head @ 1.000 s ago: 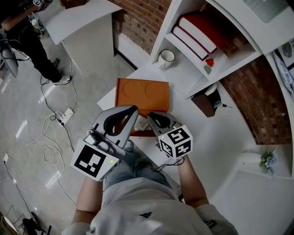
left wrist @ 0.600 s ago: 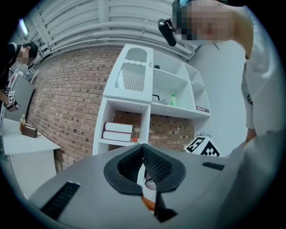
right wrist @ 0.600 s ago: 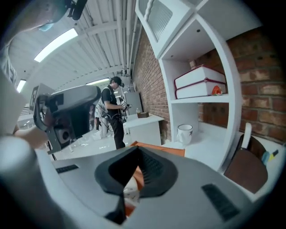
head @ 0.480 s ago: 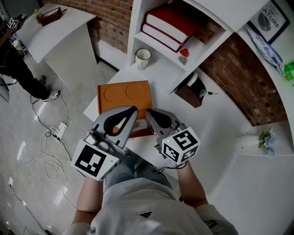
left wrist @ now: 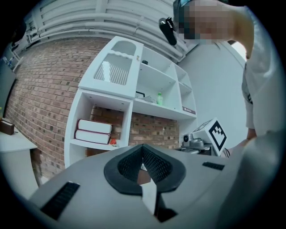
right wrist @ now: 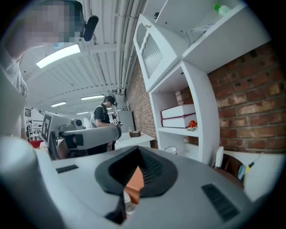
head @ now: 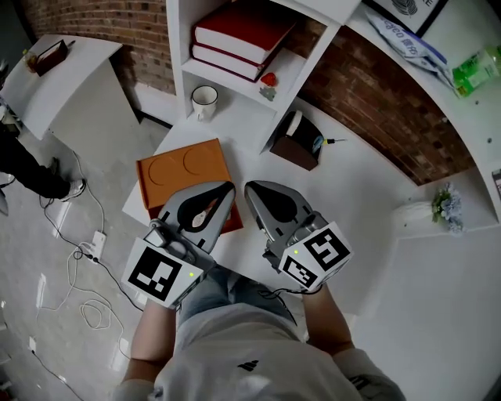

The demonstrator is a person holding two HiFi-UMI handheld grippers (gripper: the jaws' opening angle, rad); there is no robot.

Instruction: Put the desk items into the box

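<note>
- Left gripper (head: 228,188): I hold it level over the near desk edge. Its jaws meet at the tips, with nothing clamped between them. I judge it parked, between picks.
- Right gripper (head: 250,189): it sits just beside the left one, with jaws also closed and empty. Only orange shows through the gap behind the tips. Its marker cube (head: 317,255) carries black square codes and no words.
- Orange box (head: 184,174): this is the task's container. It lies flat on the left corner of the white desk (head: 348,196), partly under my left gripper. Its top face shows two round impressions; whether that face is a lid I cannot tell. No brand is visible.
- Brown holder (head: 301,149): it stands at the shelf foot, near the box, with a white piece and pen-like items poking out. It is likely a desk item to pack.
- Mug (head: 204,99): white with a dark rim, upright on the desk beyond the box. It is probably due for packing too.
- Shelf unit (head: 176,47): it holds stacked red books (head: 239,31), whose spines carry no legible title, and a small red ornament (head: 268,81).
- Plant sprig (head: 444,205) and green bottle (head: 479,64): on ledges to the right. The bottle label is too small to read.
- Framed print (head: 403,8): cropped at the edge, its text unreadable.
- Side table (head: 63,86): it stands well apart and bears a brown box (head: 48,56). A person (head: 27,168) stands beyond it.
</note>
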